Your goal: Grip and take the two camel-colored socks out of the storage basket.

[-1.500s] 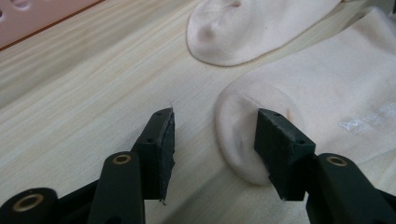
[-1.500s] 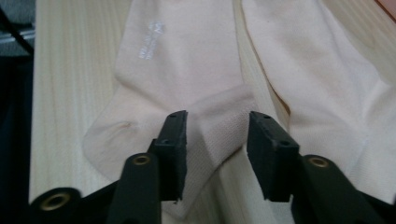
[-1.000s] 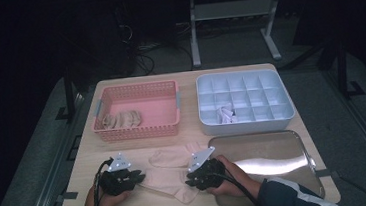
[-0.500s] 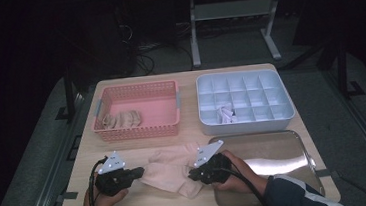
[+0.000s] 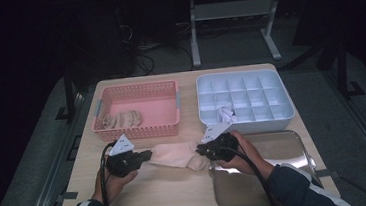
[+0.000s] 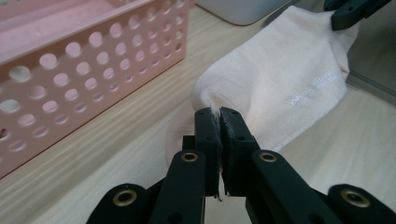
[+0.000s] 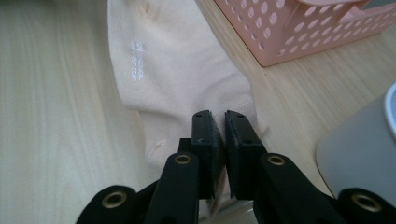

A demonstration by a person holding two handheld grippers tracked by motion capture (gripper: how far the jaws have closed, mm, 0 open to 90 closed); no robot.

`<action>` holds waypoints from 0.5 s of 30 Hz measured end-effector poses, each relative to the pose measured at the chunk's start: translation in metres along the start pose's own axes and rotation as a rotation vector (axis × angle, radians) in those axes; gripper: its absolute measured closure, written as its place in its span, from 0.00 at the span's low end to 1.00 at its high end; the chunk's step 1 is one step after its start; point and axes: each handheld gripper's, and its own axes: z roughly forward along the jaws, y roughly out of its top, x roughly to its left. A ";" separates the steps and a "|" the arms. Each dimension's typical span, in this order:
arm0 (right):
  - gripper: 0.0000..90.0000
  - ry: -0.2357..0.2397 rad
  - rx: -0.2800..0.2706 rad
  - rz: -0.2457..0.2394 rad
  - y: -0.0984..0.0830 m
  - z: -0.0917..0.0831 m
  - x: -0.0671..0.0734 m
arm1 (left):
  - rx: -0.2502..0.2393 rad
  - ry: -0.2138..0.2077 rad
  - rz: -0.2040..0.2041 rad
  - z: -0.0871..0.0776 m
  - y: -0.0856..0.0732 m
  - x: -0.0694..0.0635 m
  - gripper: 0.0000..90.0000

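The pink basket (image 5: 139, 112) at far left holds a few folded beige socks (image 5: 121, 120) along its left side. The white divided tray (image 5: 243, 97) at far right holds one small white item (image 5: 226, 113) in a near cell; what it is cannot be made out. The metal tray (image 5: 272, 170) at near right is partly covered by the person's right arm.

A sock (image 5: 175, 155) lies stretched across the table between the grippers. The left gripper (image 5: 145, 155) is clamped on its left end, the right gripper (image 5: 201, 151) on its right end. The gripper views show faint white printing (image 6: 312, 87) on the sock, unreadable.
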 end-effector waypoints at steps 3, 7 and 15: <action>0.90 -0.013 0.023 -0.016 0.002 0.008 0.000 | 0.023 0.005 -0.016 0.006 -0.003 0.007 0.96; 0.89 -0.076 0.066 -0.073 0.006 0.021 -0.002 | 0.057 -0.011 -0.021 0.015 -0.008 0.008 0.96; 0.78 -0.133 0.129 -0.091 0.003 0.031 -0.002 | 0.108 0.006 -0.026 0.026 -0.015 0.007 0.88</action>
